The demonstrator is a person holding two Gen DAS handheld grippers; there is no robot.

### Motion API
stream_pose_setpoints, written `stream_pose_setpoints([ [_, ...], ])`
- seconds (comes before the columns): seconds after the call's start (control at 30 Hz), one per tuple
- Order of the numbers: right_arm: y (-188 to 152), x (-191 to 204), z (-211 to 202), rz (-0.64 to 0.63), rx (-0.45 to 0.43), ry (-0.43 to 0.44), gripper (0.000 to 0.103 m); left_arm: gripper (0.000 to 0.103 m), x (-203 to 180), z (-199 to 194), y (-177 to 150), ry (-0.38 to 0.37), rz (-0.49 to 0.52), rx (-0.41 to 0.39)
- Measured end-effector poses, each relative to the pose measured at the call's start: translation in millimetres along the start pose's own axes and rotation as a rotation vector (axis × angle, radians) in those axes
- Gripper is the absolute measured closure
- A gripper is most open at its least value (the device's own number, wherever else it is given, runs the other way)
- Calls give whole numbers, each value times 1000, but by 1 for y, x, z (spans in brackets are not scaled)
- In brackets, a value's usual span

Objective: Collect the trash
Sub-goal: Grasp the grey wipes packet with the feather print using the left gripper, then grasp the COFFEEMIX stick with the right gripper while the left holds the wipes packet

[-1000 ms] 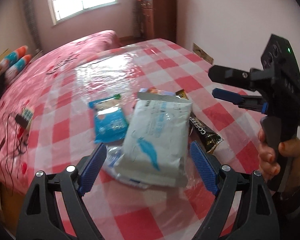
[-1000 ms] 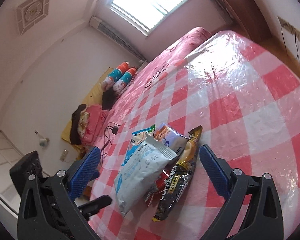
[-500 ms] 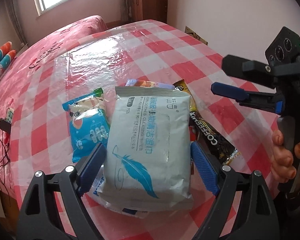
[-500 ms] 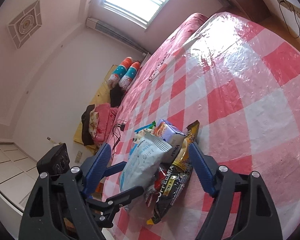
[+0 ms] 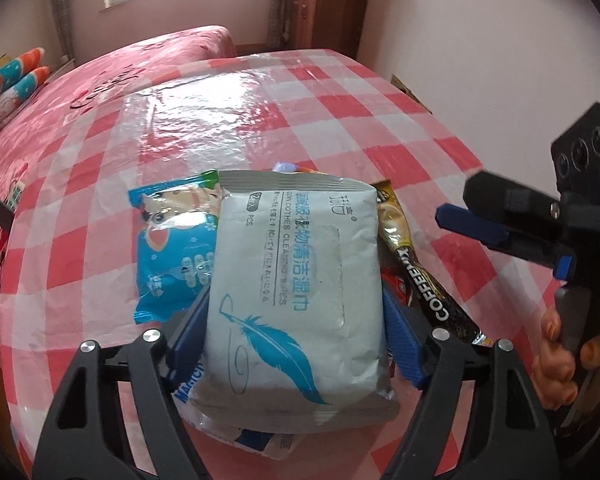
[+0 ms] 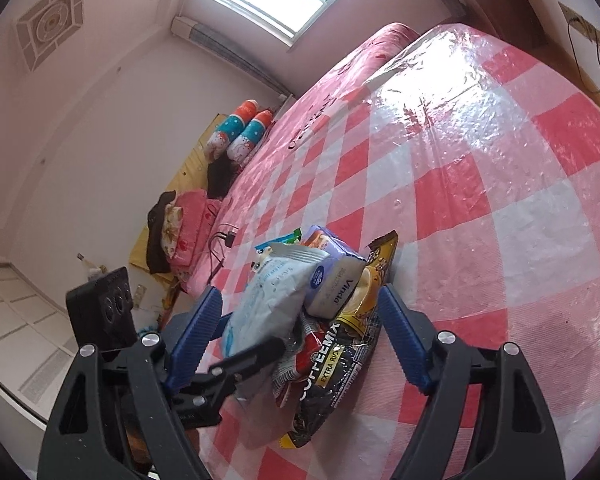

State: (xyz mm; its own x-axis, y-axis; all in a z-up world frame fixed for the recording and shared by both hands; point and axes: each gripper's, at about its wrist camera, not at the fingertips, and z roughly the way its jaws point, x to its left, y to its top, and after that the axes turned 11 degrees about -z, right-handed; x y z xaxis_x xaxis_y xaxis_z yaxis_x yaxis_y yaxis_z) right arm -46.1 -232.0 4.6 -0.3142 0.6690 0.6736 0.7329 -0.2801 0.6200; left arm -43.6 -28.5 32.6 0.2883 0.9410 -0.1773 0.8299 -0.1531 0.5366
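Wet-wipes pack (image 5: 296,280): pale grey-blue, blue feather print, topping a wrapper pile at worktop's 6 o'clock. Left gripper (image 5: 296,320) closing, blue pads against its sides. Right gripper (image 6: 300,328) part open, straddling pile, gripping nothing. Worktop (image 5: 228,120): red-white check plastic; pink bed (image 5: 112,68) at 11 o'clock.

Black sachet (image 6: 336,376) reads "COFFEEMIX EXTRA RICH" (tissue pack (image 6: 332,280): "Vinda").
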Motion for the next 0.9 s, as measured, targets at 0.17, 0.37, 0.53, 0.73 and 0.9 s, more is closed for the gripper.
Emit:
stream_pose_setpoints([
  [0.17, -1, 6, 6, -36, 23, -34, 23, 26, 9, -5, -2, 3, -60, -27],
  [0.37, -4, 9, 21, -58, 81, -84, 37, 26, 25, -19, -7, 8, -135, -68],
  [0.53, -8, 9, 30, -85, 112, -145, 45, 26, 38, -37, -11, 7, -181, -114],
  [0.73, -10, 16, 38, -150, 141, -238, 51, 26, 58, -49, -20, 15, -229, -130],
  [0.9, -11, 22, 43, -202, 154, -298, 56, 26, 73, -56, -30, 24, -264, -130],
])
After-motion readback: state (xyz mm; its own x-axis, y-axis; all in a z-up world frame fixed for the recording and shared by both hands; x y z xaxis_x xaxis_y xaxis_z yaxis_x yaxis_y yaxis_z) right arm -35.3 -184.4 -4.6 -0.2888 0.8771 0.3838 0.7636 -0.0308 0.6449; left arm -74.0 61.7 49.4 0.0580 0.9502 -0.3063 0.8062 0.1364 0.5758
